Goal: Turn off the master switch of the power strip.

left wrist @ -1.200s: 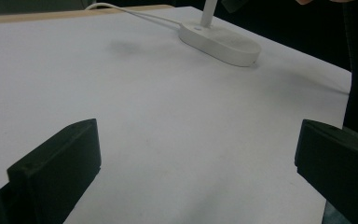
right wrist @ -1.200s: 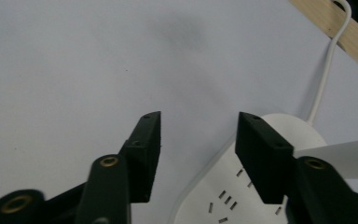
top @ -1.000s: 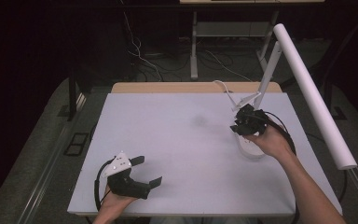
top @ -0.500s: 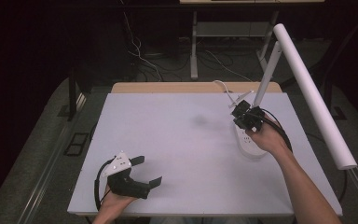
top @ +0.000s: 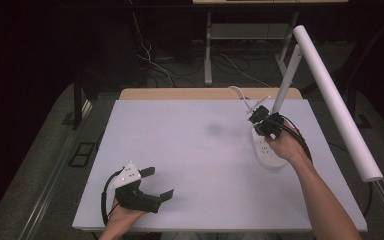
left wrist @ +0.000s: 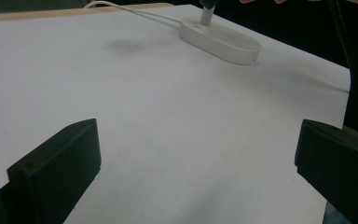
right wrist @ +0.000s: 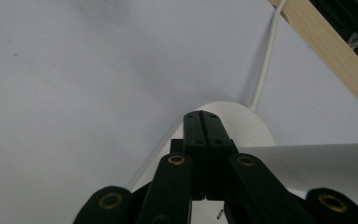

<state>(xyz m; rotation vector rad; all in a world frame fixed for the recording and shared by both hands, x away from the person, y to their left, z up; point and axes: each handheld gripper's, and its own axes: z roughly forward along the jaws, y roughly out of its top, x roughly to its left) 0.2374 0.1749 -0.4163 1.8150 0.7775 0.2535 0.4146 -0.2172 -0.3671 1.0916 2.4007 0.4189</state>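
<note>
A lamp base (top: pixel 269 150) sits on the table (top: pixel 190 150) at the right, its cord (top: pixel 240 92) running back to the far edge. The right gripper (top: pixel 258 116) hangs over the base's far end, perhaps touching. The left gripper (top: pixel 150 185) lies near the front left corner.

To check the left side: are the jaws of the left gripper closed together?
No, the left gripper has its two black jaws far apart, with bare white table between them.

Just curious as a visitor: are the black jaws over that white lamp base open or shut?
Shut: the right gripper shows its jaws pressed flat together, nothing between them, above the lamp base.
</note>
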